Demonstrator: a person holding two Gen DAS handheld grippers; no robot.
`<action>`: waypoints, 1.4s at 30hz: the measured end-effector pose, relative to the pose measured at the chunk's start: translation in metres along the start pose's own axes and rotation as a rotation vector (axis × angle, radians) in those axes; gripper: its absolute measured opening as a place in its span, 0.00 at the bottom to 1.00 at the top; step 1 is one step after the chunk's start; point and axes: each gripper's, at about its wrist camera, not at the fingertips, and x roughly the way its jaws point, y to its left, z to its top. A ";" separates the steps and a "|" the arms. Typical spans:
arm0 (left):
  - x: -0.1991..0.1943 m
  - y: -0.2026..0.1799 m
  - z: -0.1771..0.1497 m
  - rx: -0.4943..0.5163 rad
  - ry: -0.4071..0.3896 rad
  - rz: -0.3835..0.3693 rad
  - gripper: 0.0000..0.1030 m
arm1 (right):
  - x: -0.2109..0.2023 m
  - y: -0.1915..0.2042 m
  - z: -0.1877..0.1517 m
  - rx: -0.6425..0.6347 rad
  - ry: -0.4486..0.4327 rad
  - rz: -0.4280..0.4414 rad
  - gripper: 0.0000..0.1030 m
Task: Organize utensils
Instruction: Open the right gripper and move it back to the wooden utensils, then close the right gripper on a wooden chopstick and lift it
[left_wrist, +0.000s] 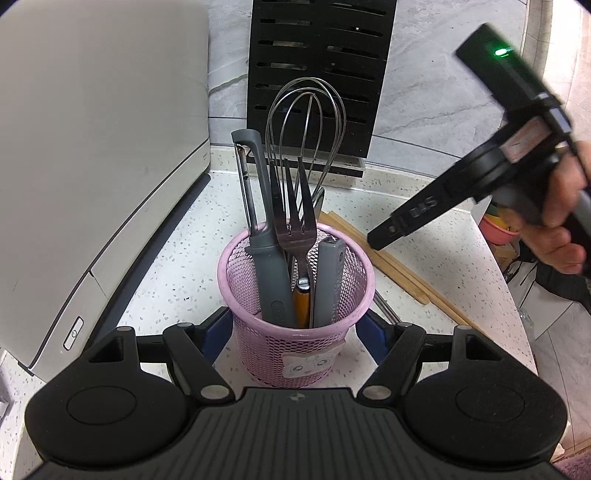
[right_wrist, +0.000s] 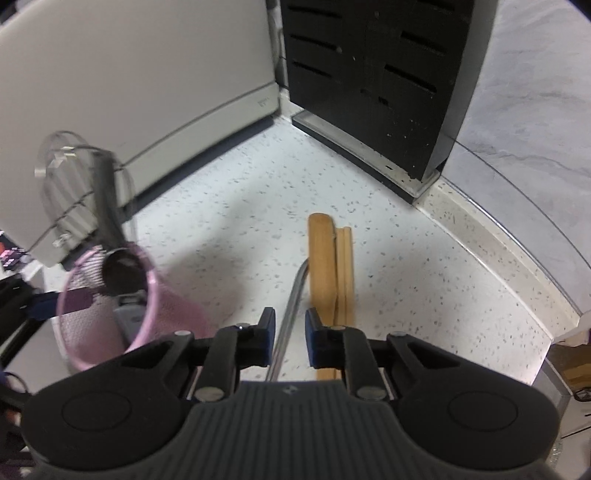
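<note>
L wrist view: left gripper (left_wrist: 295, 328) has its blue pads pressed on either side of the pink mesh utensil basket (left_wrist: 295, 314), which stands upright on the white speckled counter (left_wrist: 184, 236) w/ a wire whisk (left_wrist: 306, 122), steel fork (left_wrist: 293, 206) and grey peeler (left_wrist: 258, 221) inside. R wrist view: right gripper (right_wrist: 290, 332) has jaws narrow but not touching the thin metal utensil handle (right_wrist: 290, 314) lying between them, beside the wooden chopsticks (right_wrist: 330, 269) on the counter.
</note>
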 end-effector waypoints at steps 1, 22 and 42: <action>0.000 0.000 0.000 -0.001 0.000 0.001 0.82 | 0.006 0.000 0.003 -0.004 0.009 -0.012 0.14; 0.002 0.002 0.001 -0.005 0.001 -0.011 0.83 | 0.063 0.017 0.029 -0.143 0.125 -0.182 0.20; 0.003 0.002 0.001 -0.003 0.005 -0.004 0.82 | 0.045 0.008 0.029 -0.093 0.103 -0.108 0.00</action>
